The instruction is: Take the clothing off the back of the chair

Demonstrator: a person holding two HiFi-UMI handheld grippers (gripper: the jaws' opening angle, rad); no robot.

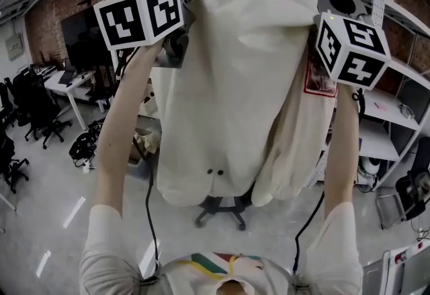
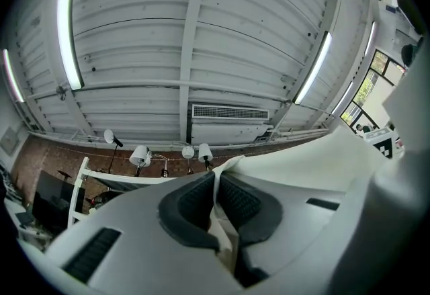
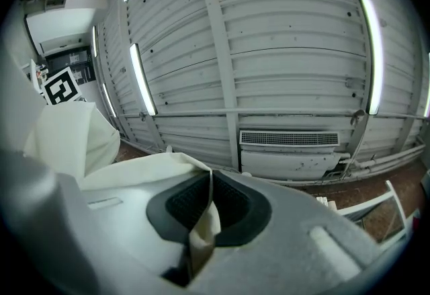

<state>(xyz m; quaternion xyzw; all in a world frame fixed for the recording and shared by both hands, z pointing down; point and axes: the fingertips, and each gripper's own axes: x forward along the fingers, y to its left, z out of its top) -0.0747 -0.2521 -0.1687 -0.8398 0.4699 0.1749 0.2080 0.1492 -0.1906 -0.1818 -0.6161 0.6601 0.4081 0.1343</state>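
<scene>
a: where's the clothing?
b: cream clothing (image 1: 228, 85) hangs spread btw both grippers, held high in front of the person. both arms (image 1: 124, 125) are raised, and the hem hangs low in the head view.

a: left gripper?
b: left gripper (image 2: 215, 201) has its jaws clamped on the cloth, w/ a thin cream edge pinched btw the dark pads (image 2: 195, 201). it points up twd the ceiling (image 2: 201, 38).

a: right one?
b: same. right gripper (image 3: 209, 203) has its jaws tight on a fold, and a strip of fabric bunches out below them. more cloth drapes on that view's left.

a: and the chair?
b: only the black star base of the chair (image 1: 220, 209) shows, just under the hem. the rest is hidden behind the cloth, so can't tell if the fabric touches the back.

a: any marks on the garment?
b: two small dark buttons (image 1: 213, 171) near the hem, and a red-edged label (image 1: 320, 75) by the right arm.
</scene>
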